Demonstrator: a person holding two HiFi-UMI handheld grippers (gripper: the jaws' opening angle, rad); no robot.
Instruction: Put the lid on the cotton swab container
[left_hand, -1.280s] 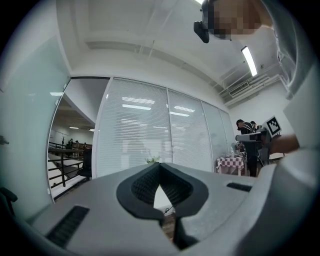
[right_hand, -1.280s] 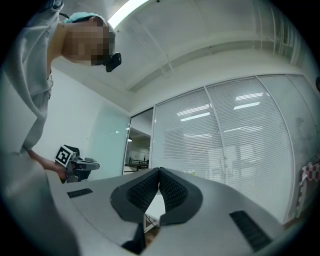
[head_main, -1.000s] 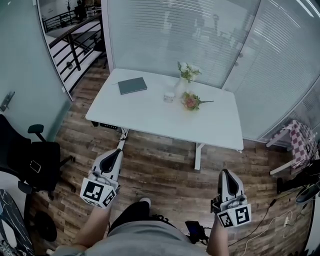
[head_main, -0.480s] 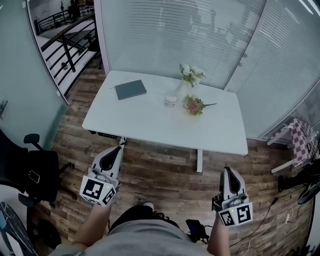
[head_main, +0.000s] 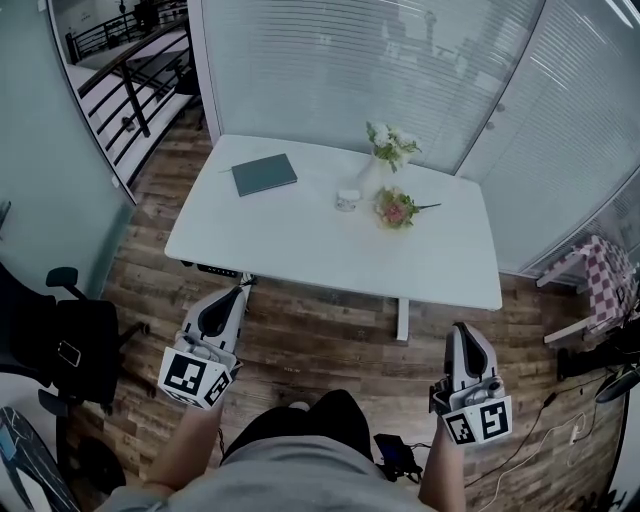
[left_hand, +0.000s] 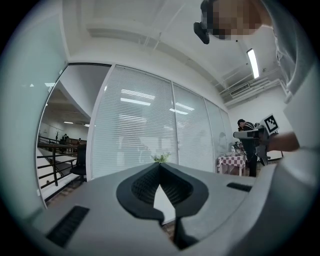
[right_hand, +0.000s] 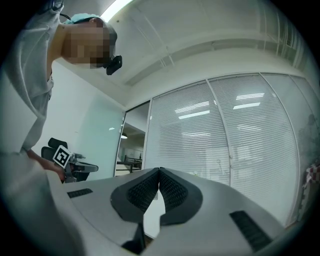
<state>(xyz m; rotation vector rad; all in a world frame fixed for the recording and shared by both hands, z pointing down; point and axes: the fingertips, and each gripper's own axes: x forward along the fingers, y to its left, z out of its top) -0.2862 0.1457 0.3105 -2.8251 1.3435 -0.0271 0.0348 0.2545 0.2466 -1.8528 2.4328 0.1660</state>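
Observation:
On the white table, in the head view, a small clear round container stands near the far middle, beside a vase. It is too small to tell a lid from it. Both grippers hang over the wooden floor, well short of the table's near edge. My left gripper is shut with nothing in it, and the left gripper view shows its black pads meeting at the tip. My right gripper is likewise shut and empty, pads closed together at the tip.
A grey-green book lies at the table's far left. A white vase of flowers and a loose flower bunch sit right of the container. A black office chair stands left, a checked stool right, and cables lie on the floor.
The table has come a little nearer and shifted right in the head view as the person steps toward it. Both grippers travel along, still shut and empty.

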